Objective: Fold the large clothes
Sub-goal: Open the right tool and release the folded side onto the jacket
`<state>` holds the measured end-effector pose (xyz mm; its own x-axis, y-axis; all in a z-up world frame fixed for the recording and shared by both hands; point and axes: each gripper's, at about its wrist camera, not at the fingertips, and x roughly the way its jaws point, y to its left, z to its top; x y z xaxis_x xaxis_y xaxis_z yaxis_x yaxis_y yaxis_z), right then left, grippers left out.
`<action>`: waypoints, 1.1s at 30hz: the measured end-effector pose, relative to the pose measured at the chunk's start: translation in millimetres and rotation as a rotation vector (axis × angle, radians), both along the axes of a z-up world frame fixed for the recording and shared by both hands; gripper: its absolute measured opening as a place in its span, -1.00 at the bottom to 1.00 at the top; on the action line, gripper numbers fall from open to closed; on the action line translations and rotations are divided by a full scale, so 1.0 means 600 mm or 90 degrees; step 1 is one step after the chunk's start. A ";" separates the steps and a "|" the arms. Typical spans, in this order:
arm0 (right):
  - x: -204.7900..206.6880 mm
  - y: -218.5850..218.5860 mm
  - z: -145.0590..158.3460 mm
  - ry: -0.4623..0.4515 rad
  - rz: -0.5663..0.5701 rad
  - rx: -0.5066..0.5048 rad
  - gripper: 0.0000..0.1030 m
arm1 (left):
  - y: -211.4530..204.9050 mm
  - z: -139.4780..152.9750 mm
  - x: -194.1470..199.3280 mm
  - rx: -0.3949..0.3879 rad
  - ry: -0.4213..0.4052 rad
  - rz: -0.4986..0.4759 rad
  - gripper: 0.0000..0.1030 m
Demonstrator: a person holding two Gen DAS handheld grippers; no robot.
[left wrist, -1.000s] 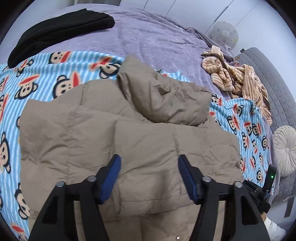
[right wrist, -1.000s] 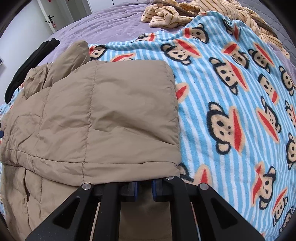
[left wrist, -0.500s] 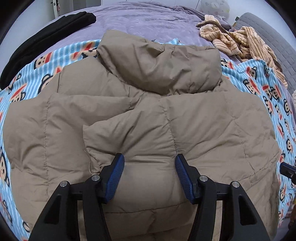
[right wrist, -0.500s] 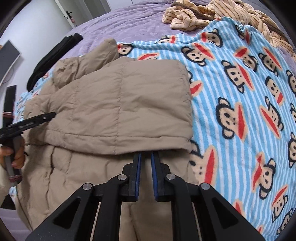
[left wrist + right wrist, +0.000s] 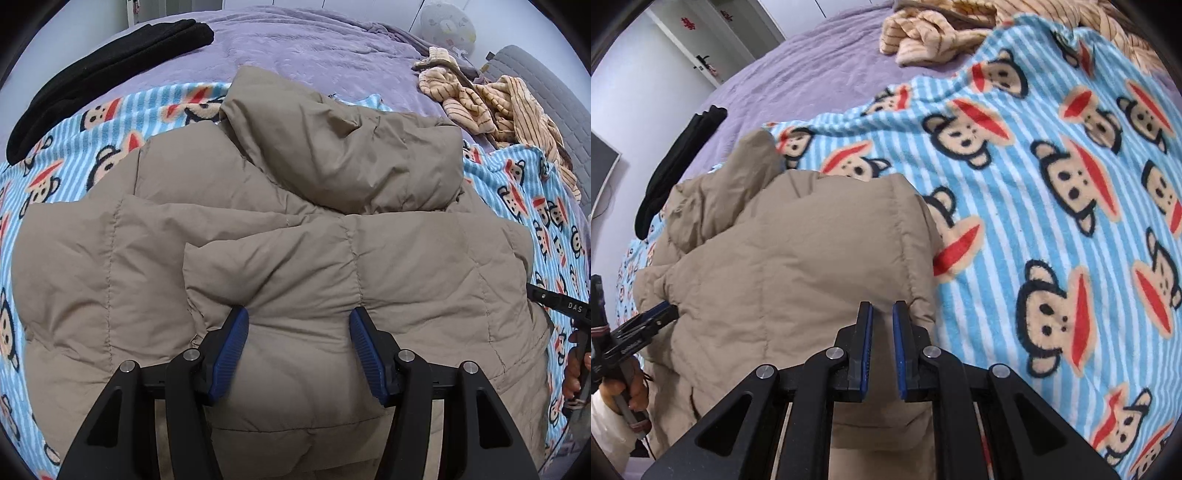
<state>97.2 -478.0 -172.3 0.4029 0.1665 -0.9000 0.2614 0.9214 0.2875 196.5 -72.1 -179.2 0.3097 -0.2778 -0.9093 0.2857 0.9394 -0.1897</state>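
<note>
A tan puffer jacket (image 5: 303, 236) lies on the monkey-print blanket (image 5: 66, 155), sleeves folded over its body and its hood (image 5: 343, 155) at the far end. My left gripper (image 5: 297, 321) is open just above the jacket's folded sleeve. My right gripper (image 5: 882, 314) is at the jacket (image 5: 798, 258), at its right edge; its jaws stand a narrow gap apart with jacket fabric showing between them. The right gripper also shows at the right edge of the left wrist view (image 5: 561, 306), and the left gripper at the left edge of the right wrist view (image 5: 646, 321).
A black garment (image 5: 96, 74) lies at the far left on the purple bedspread (image 5: 295, 44). A striped tan garment (image 5: 491, 99) is heaped at the far right. A grey headboard (image 5: 546, 96) and a round white cushion (image 5: 447, 26) stand beyond.
The right gripper's jaws have parted a little at the jacket's right edge. The left gripper stayed open and pulled back slightly over the folded sleeve.
</note>
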 end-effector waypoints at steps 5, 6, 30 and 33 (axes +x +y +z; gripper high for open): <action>0.008 -0.003 -0.052 -0.002 -0.008 0.021 -0.77 | -0.015 -0.017 -0.014 0.028 -0.037 -0.019 0.18; 0.008 -0.001 -0.055 -0.005 -0.008 0.015 -0.77 | -0.014 -0.016 -0.013 0.028 -0.036 -0.018 0.18; -0.166 0.057 0.055 0.018 -0.011 -0.106 -0.22 | 0.058 0.083 -0.126 0.135 -0.013 0.042 0.19; -0.184 0.058 0.067 0.028 -0.028 -0.074 -0.03 | 0.066 0.106 -0.147 0.132 0.001 0.047 0.19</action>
